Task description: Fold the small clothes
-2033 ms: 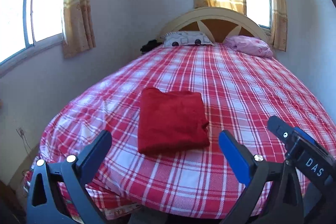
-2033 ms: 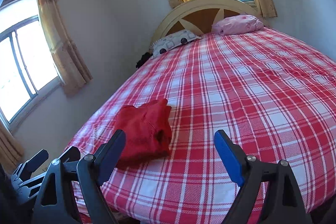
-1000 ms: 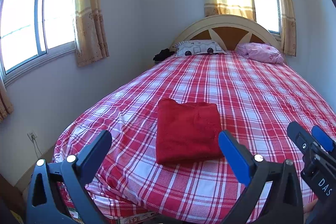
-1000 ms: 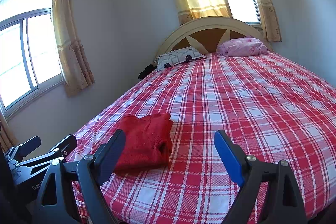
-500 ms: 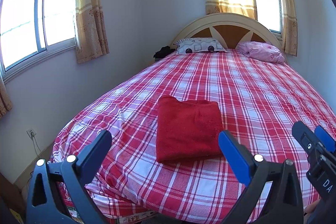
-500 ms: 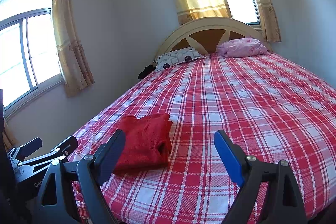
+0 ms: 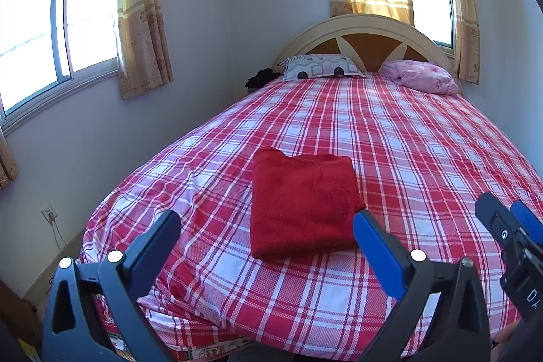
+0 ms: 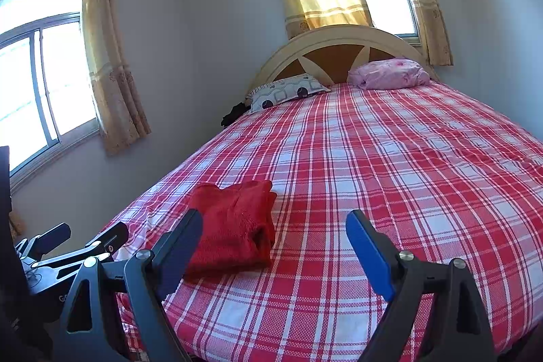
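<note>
A red garment (image 7: 302,206) lies folded into a neat rectangle on the red-and-white checked bed sheet (image 7: 424,151), near the foot of the bed. My left gripper (image 7: 266,231) hovers in front of the garment, open, nothing between its blue-padded fingers. In the right wrist view the same folded garment (image 8: 234,223) lies left of centre. My right gripper (image 8: 273,229) is open and empty above the sheet (image 8: 407,175), to the right of the garment. The right gripper (image 7: 509,226) shows at the right edge of the left view, the left gripper (image 8: 81,240) at the lower left of the right view.
A patterned pillow (image 7: 319,67) and a pink bundle (image 7: 420,78) lie by the curved headboard (image 7: 363,33). Dark cloth (image 7: 261,78) sits beside the pillow. Curtained windows (image 7: 57,19) stand on the left and behind the headboard. A wall socket (image 7: 49,212) sits low left.
Two seconds ago both views sat closer and lower over the bed; both grippers have since drawn back and tilted up. Over the last second almost nothing has moved. The garment stays folded.
</note>
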A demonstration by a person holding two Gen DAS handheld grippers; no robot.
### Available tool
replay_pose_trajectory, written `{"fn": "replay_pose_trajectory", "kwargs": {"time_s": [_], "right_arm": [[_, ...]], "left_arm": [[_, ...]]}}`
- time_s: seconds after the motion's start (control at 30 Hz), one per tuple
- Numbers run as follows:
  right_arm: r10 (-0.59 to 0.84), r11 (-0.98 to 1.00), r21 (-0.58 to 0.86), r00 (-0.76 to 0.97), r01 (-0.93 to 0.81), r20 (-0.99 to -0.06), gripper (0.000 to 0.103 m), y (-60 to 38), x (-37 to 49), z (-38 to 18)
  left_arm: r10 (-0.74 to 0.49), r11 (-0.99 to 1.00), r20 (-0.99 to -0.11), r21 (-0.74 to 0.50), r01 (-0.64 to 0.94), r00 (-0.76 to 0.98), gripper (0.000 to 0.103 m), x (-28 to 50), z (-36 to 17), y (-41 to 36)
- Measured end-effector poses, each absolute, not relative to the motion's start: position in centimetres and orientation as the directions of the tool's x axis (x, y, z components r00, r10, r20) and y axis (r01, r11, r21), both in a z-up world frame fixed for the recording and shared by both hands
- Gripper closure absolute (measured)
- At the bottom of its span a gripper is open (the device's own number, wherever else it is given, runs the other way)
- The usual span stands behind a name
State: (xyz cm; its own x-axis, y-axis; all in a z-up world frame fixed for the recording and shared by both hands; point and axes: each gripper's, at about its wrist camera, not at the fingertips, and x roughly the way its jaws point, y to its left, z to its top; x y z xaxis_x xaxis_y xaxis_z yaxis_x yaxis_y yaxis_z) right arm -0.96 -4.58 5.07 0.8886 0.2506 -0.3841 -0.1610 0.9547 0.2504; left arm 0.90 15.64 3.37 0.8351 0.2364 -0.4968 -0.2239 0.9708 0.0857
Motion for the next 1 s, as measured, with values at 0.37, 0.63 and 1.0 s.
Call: {"fn": "replay_pose_trajectory", "kwargs": {"time_s": [0.37, 0.63, 1.0], "right_arm": [[0.244, 0.955, 0.255, 0.889, -0.152, -0.386, 0.016, -4.47, -1.05, 4.85], [0.243, 0.956, 0.253, 0.889, -0.151, -0.388, 0.016, -4.49, -1.07, 4.65], [0.242, 0.956, 0.250, 0.888, -0.151, -0.392, 0.016, -4.66, -1.15, 4.18]], "left_arm": [[0.222, 0.975, -0.468, 0.078, -0.210, 0.855, 0.000, 0.66, 3.96, 15.57], [0.229, 0.973, -0.473, 0.089, -0.212, 0.851, 0.000, 0.90, 3.80, 15.41], [0.231, 0.972, -0.485, 0.083, -0.219, 0.843, 0.000, 1.08, 3.64, 15.54]]}}
